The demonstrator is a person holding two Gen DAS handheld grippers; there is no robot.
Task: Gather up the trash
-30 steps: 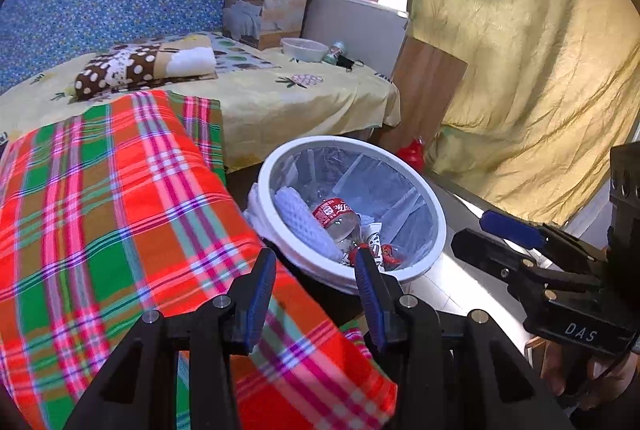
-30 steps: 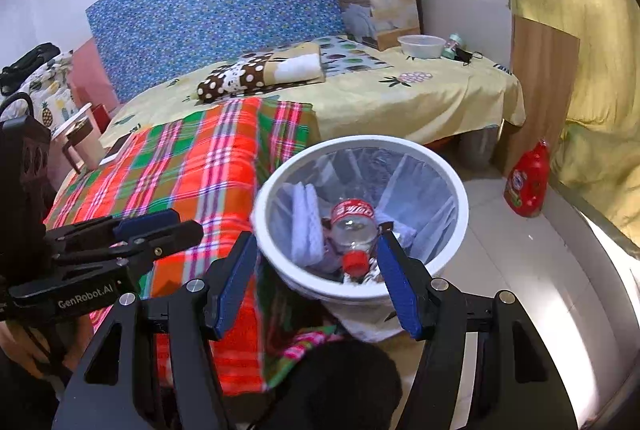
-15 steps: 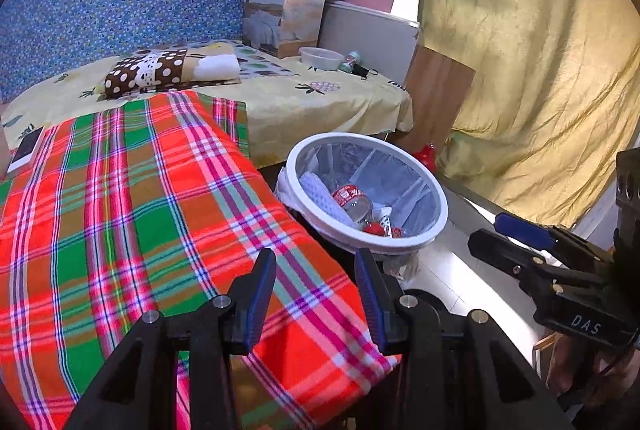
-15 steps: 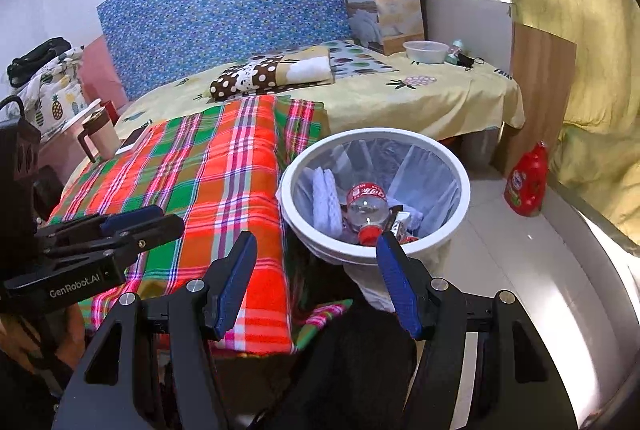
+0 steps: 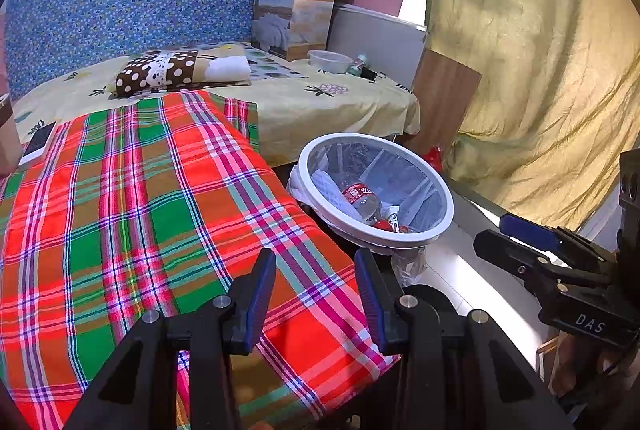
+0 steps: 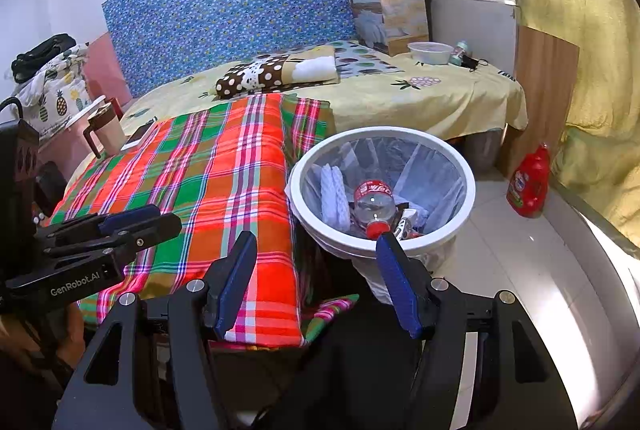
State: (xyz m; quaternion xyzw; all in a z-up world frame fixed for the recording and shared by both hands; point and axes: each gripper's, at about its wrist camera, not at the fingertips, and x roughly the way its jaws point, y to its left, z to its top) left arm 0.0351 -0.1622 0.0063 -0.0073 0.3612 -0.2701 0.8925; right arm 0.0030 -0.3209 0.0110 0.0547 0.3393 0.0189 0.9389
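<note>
I have both grippers hanging over the near end of the bed, and I'm taking the white-rimmed trash bin as my reference. My left gripper sits over the red and green plaid blanket, off to the blanket side of the bin and nearer to me; its blue-padded jaws stand well apart with nothing between them. My right gripper hangs just short of the bin's near rim, its jaws spread wider, also empty: one finger shows against the blanket edge, the other against the bin's rim.

The bin stands on the pale tiled floor, touching or just beside the blanket's hanging edge; I cannot tell which. It is lined with a clear plastic bag. Inside it lies a clear plastic bottle with a red label and red cap, cap toward me, with a white foam sleeve beside it on the blanket side and some small wrappers by the cap.

Beyond the bin, on the yellow sheet, are a clear plastic bowl and a small bottle just beside it. A red detergent bottle stands on the floor on the curtain side of the bin.
</note>
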